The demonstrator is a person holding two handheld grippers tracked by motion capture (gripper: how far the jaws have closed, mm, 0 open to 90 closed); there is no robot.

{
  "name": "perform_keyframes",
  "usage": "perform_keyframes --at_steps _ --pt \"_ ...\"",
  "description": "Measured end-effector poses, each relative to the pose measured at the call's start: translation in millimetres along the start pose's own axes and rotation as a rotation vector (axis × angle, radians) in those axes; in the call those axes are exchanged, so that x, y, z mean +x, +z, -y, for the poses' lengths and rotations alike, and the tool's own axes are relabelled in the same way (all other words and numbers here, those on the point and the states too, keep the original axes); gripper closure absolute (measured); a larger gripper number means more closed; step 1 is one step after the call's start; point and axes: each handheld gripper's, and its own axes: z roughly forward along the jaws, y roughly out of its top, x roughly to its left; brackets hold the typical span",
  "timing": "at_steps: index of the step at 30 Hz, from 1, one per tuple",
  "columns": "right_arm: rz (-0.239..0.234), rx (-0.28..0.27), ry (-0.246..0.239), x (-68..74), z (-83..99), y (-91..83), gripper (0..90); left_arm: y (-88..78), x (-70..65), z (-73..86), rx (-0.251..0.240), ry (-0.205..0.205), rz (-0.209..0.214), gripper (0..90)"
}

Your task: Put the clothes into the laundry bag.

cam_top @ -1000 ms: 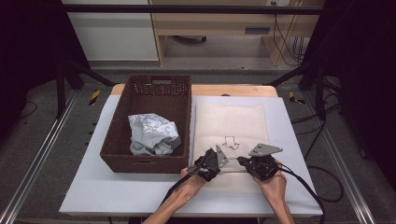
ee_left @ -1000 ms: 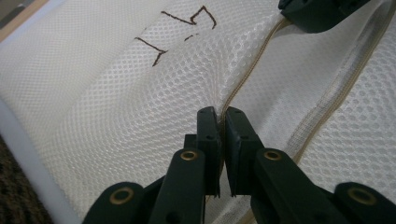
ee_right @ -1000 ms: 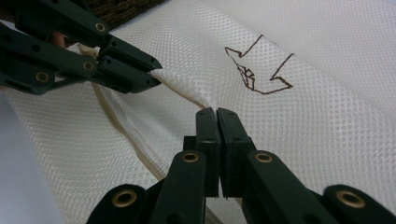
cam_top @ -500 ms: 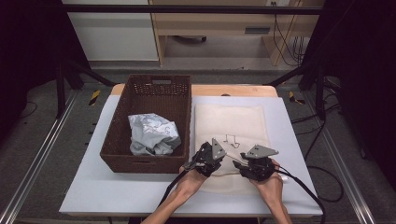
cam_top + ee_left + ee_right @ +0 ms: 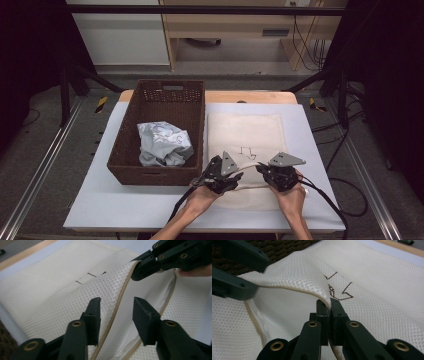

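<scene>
A cream mesh laundry bag (image 5: 245, 135) lies flat on a white table (image 5: 100, 210), right of centre in the high view, with a dark hand-drawn mark (image 5: 248, 151) on its upper layer. Just to its left, touching or nearly touching its edge, stands a dark brown wicker basket (image 5: 195, 105); inside it, toward the lower right corner, sits a crumpled grey-and-white garment (image 5: 163, 143), leaving the rest of the basket floor bare.

At the lower centre of the high view, a person's two hands hold the grippers over the near end of the bag. The right gripper (image 5: 329, 305) has its jaws pressed together on the tan-trimmed rim of the bag's top layer, lifting it into a ridge so the mouth gapes; in its own view the pinched fabric curls over the fingertips just below the drawn mark. The left gripper (image 5: 116, 308) stands with its jaws well apart, straddling the raised trim (image 5: 120, 300) without gripping it, the mesh running between the two fingers (image 5: 93, 312). In the upper right of the left gripper view, the other gripper shows clamped on the same rim.

Black cables (image 5: 325, 200) trail from both grippers toward the bottom edge of the high view.
</scene>
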Motion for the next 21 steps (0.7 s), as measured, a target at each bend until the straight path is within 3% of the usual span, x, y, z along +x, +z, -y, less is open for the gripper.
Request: perform_keyframes --at_steps 3,5,6,11,12,15,21 --pt "-0.001 -0.013 0.003 0.1 -0.5 -1.7 87.1 -13.6 3.0 -1.6 -0.028 -0.015 0.001 53.5" --pt "0.000 -0.033 0.002 -0.1 -1.4 -3.6 86.8 -32.9 7.6 -3.2 -0.065 -0.026 -0.005 49.0" --pt "0.000 -0.033 0.002 -0.1 -1.4 -3.6 86.8 -32.9 7.6 -3.2 -0.065 -0.026 -0.005 48.0" --pt "-0.010 -0.063 0.000 -1.2 -2.8 -7.7 86.5 -67.6 19.6 -2.5 -0.113 -0.022 -0.056 44.6" --pt "-0.013 -0.070 0.006 -1.1 -2.7 -8.1 86.5 -79.2 25.4 -0.8 -0.123 -0.022 -0.083 44.1" --pt "-0.021 -0.076 0.009 -1.0 -3.2 -8.6 86.3 -93.0 34.7 2.7 -0.133 -0.028 -0.114 43.8" --pt "-0.018 -0.092 0.026 -2.0 -4.1 -9.7 86.5 -119.8 61.6 19.0 -0.160 -0.091 -0.173 40.2"
